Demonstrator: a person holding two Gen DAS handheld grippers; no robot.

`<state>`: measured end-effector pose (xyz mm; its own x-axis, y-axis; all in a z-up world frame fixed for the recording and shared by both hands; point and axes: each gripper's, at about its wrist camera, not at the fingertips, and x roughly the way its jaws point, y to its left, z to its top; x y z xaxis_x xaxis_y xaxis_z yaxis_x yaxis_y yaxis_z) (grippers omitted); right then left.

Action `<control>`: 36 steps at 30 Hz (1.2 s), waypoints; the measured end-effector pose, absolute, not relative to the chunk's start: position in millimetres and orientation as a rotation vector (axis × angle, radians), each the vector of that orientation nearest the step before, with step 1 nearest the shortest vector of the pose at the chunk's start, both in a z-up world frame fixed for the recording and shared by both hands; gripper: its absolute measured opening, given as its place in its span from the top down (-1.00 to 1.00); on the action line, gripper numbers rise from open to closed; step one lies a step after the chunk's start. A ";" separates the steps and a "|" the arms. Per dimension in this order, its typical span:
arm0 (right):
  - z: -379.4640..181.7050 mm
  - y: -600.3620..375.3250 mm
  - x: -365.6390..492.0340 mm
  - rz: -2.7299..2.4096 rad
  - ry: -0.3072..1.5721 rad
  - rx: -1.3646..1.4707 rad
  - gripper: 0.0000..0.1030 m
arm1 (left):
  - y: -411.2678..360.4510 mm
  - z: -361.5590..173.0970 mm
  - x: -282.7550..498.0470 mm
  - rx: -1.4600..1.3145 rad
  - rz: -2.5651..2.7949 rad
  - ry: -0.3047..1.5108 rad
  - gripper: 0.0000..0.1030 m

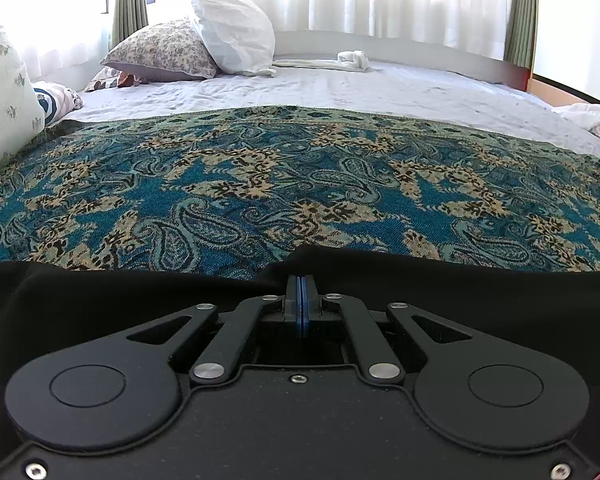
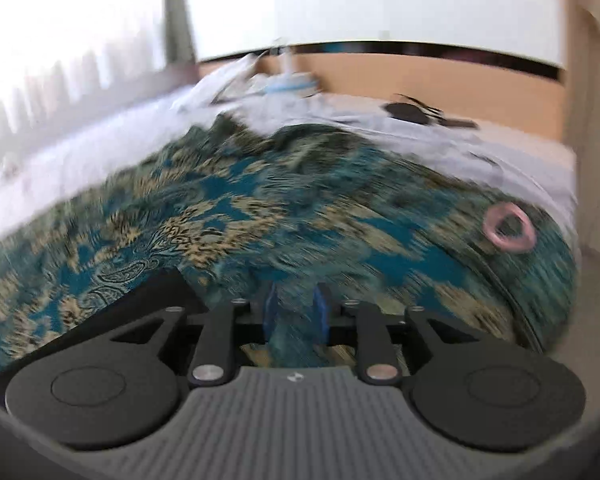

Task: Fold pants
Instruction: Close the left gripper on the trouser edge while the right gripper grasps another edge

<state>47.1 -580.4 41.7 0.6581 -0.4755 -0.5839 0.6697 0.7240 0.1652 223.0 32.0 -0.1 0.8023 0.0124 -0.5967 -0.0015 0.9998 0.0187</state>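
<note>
Black pants (image 1: 100, 292) lie across the near edge of a teal and tan paisley bedspread (image 1: 300, 184). My left gripper (image 1: 302, 280) is shut on the pants, whose upper edge is bunched up around the closed blue pads. The right wrist view is blurred. There my right gripper (image 2: 296, 304) stands open, its blue pads (image 2: 322, 308) apart, with only the bedspread (image 2: 300, 200) showing between them. A corner of the black pants (image 2: 160, 292) lies just left of that gripper, apart from its fingers.
A white pillow (image 1: 232, 32) and a flowered pillow (image 1: 160, 52) lean at the far left of the bed. A white cloth (image 1: 352, 60) lies at the far edge. A pink ring (image 2: 508, 230) rests on the bedspread at the right. A dark object (image 2: 408, 112) lies on the white sheet.
</note>
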 end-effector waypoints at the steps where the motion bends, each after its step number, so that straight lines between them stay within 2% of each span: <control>1: 40.9 -577.6 32.3 -0.677 0.525 0.399 0.07 | 31.8 0.0 222.8 0.018 0.008 0.639 0.91; 3: 36.8 -570.0 3.4 -0.712 0.498 0.420 0.02 | 32.4 0.2 223.0 0.020 0.008 0.640 0.91; 5: 28.5 -561.0 -22.2 -0.737 0.481 0.458 0.06 | 32.8 0.1 222.9 0.020 0.009 0.640 0.91; 6: 24.1 -556.5 -30.7 -0.745 0.472 0.468 0.32 | 32.9 0.3 223.0 0.019 0.009 0.640 0.91; 9: 13.5 -538.7 -37.9 -0.778 0.484 0.400 0.47 | 32.6 0.3 222.9 0.020 0.009 0.639 0.91; 18: 18.3 -501.5 -24.4 -0.680 0.455 0.319 0.52 | 31.6 0.1 222.8 0.033 0.013 0.637 0.91; 20: 19.9 -494.7 -20.6 -0.658 0.455 0.296 0.48 | 31.3 0.4 222.5 0.034 0.013 0.636 0.91; 21: 21.1 -491.3 -18.9 -0.658 0.456 0.280 0.06 | 31.3 0.3 222.4 0.033 0.013 0.637 0.91; 23: 22.9 -491.2 -14.5 -0.612 0.464 0.295 -0.20 | 31.2 0.3 222.5 0.033 0.013 0.636 0.91; 24: 23.0 -491.8 -12.5 -0.587 0.467 0.315 -0.26 | 31.3 0.4 222.5 0.033 0.013 0.636 0.91; 27: 21.2 -491.9 -7.1 -0.619 0.473 0.334 -0.29 | 31.4 0.3 222.4 0.032 0.013 0.637 0.91; 29: 17.8 -494.5 -7.0 -0.731 0.453 0.345 -0.38 | 31.5 0.4 222.5 0.030 0.012 0.637 0.91; 34: 12.4 -506.3 -10.8 -0.774 0.444 0.398 -0.38 | 31.1 0.8 222.0 0.028 0.011 0.636 0.91; 36: 12.1 -504.5 -8.6 -0.700 0.470 0.384 -0.11 | 31.3 0.6 221.9 0.027 0.011 0.636 0.91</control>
